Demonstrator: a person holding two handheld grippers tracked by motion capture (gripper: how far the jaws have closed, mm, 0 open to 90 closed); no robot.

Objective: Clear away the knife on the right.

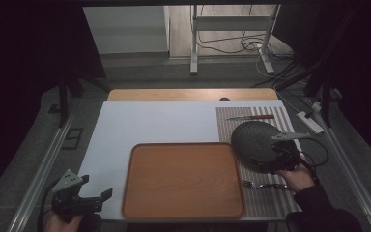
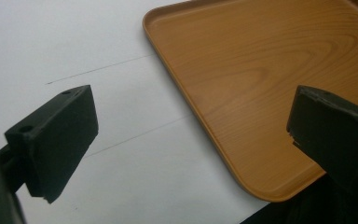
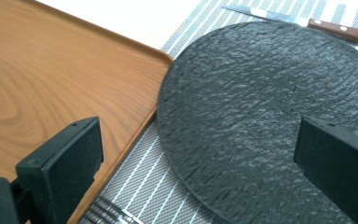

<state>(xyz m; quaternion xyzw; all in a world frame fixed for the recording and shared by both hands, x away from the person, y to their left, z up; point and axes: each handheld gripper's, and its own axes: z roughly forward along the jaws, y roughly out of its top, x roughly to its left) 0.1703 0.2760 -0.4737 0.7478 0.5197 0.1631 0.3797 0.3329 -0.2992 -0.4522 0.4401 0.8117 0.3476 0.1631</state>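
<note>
We list, from the left: the left hand-held gripper, jaws spread wide with nothing between them, held over the white sheet at the table's near left corner, just beside the wooden tray. The tray lies bare at centre. Next, the striped placemat, bearing a dark textured plate just beside the tray's right rim, a knife beyond it, a fork nearer us. The right hand-held gripper, jaws spread, sits at the plate's near edge.
</note>
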